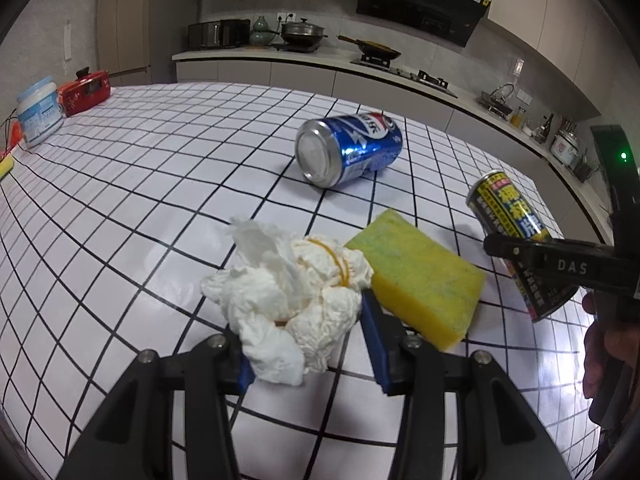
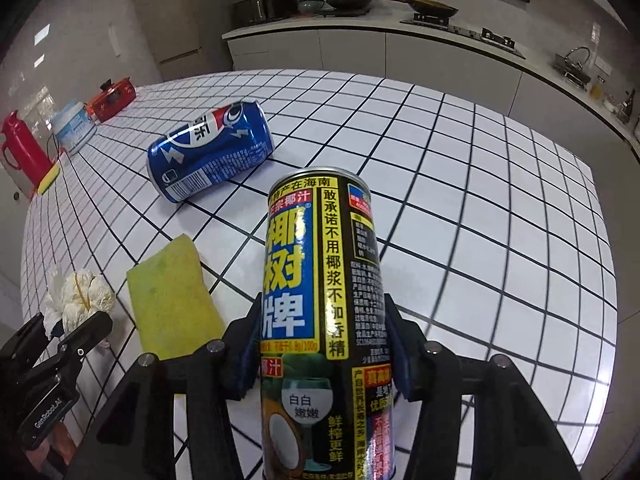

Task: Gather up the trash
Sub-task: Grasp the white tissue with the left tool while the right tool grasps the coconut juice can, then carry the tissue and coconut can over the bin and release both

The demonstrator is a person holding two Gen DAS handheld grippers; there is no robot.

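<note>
A crumpled white tissue wad bound with a yellow rubber band sits between the blue pads of my left gripper, whose jaws stand around it with a gap on the right side. It also shows in the right wrist view. My right gripper is shut on a tall black-and-yellow coconut juice can and holds it above the table; the can also shows in the left wrist view. A dented blue Pepsi can lies on its side farther back, also in the right wrist view.
A yellow-green sponge lies right of the tissue on the white grid-patterned table. At the far left stand a white tub, a red pot and a red jug. Kitchen counters run behind.
</note>
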